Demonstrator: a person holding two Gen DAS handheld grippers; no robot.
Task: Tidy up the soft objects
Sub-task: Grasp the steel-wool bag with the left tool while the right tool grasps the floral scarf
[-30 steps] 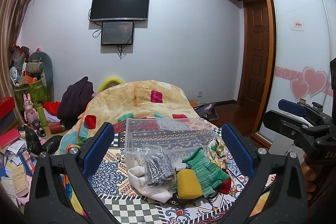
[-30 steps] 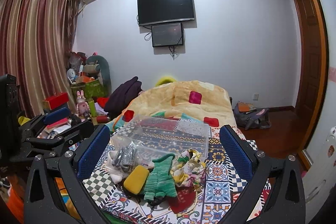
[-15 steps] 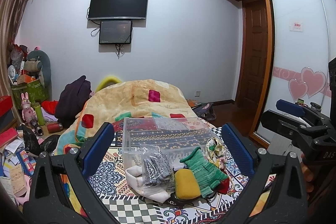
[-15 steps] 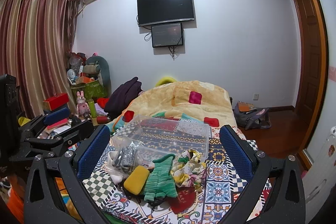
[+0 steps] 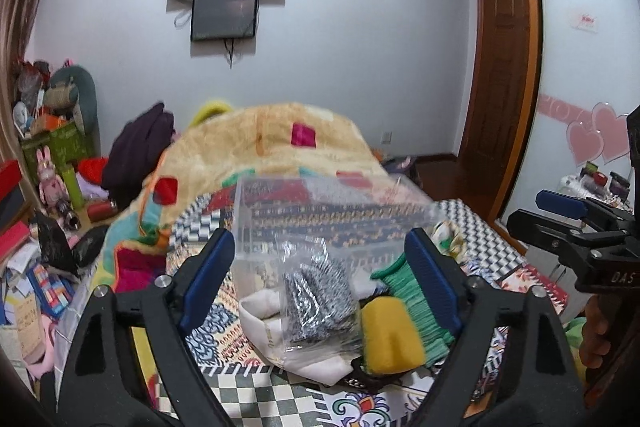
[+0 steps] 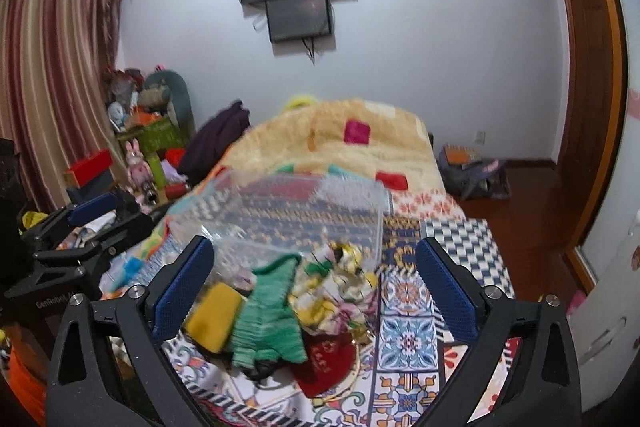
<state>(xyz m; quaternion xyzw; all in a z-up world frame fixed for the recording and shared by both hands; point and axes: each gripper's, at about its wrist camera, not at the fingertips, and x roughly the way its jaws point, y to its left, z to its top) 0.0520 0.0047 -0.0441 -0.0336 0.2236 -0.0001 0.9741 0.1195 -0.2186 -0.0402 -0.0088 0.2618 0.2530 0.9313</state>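
A pile of soft things lies on the patterned bedspread in front of a clear plastic bin (image 5: 320,215): a bagged grey knit item (image 5: 318,291), a white cloth (image 5: 264,315), a yellow sponge (image 5: 390,335), a green knit piece (image 5: 416,303) and a floral cloth (image 6: 340,287). My left gripper (image 5: 320,279) is open and empty, its fingers either side of the bagged item, short of it. My right gripper (image 6: 316,287) is open and empty over the green piece (image 6: 268,319), the sponge (image 6: 210,317) and a red pouch (image 6: 324,363). The bin also shows in the right wrist view (image 6: 288,215).
A beige quilt (image 5: 256,147) with coloured squares is heaped behind the bin. Clutter, boxes and a pink toy rabbit (image 5: 50,179) fill the floor at left. A wooden door (image 5: 500,67) and wardrobe stand at right. Each gripper shows in the other's view (image 5: 580,227) (image 6: 76,247).
Both grippers have moved forward and down toward the pile, which now looks larger and sits between the fingers. Both stay open. Nothing in the pile has moved.
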